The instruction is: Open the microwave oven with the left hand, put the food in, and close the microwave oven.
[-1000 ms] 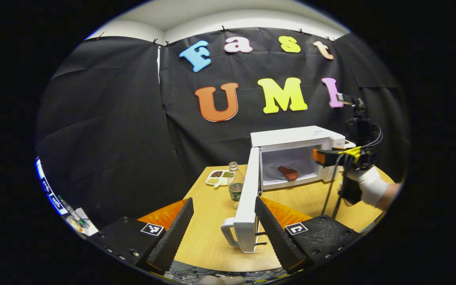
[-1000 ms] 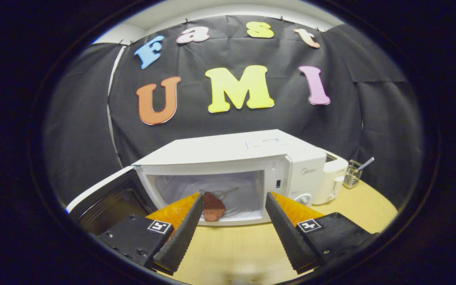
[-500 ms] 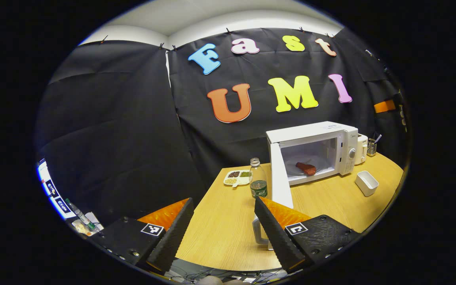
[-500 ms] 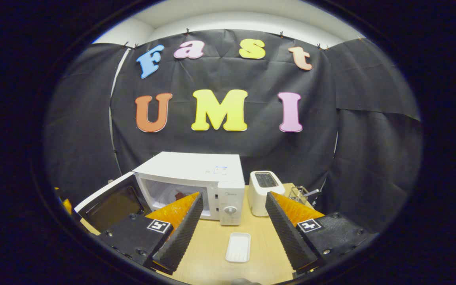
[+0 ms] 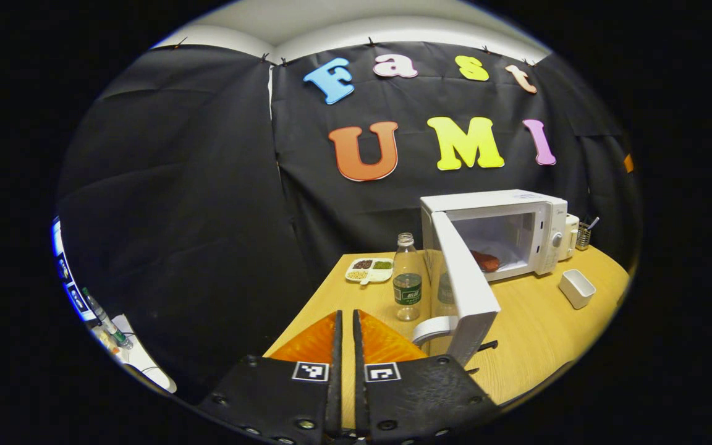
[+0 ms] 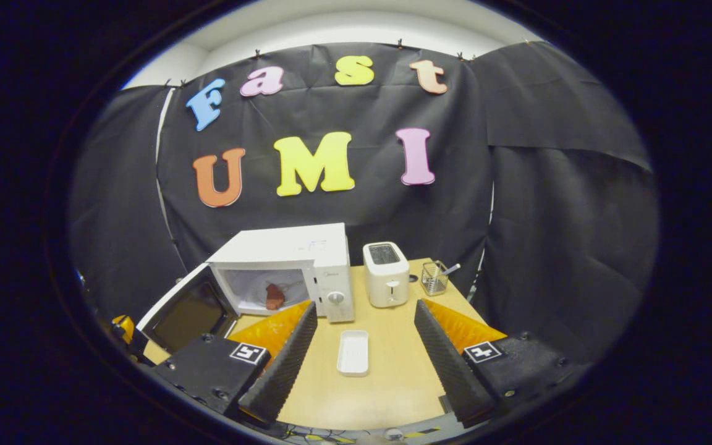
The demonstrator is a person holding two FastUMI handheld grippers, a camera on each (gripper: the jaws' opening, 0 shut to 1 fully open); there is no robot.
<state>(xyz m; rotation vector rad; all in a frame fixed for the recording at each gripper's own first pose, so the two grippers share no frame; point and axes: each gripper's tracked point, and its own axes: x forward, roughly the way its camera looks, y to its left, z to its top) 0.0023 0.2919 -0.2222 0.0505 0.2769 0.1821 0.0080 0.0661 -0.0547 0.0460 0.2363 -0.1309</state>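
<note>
Left gripper view showed our left gripper (image 5: 345, 346) closed on nothing beside the door (image 5: 464, 287). Right gripper (image 6: 362, 346) gaped empty. We judged a steady push against the door's outer face best, food (image 6: 274, 296) being inside.

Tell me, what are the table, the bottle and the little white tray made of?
Table: likely wood or laminate, matte, pale grain lines. Bottle: clear, see-through, probably plastic, though glass is possible. Tray: plain white, smooth, either plastic or ceramic; the look doesn't settle it.

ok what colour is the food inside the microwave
Reddish-brown. The food lies inside the open white microwave, clearest in the right gripper view.
</note>
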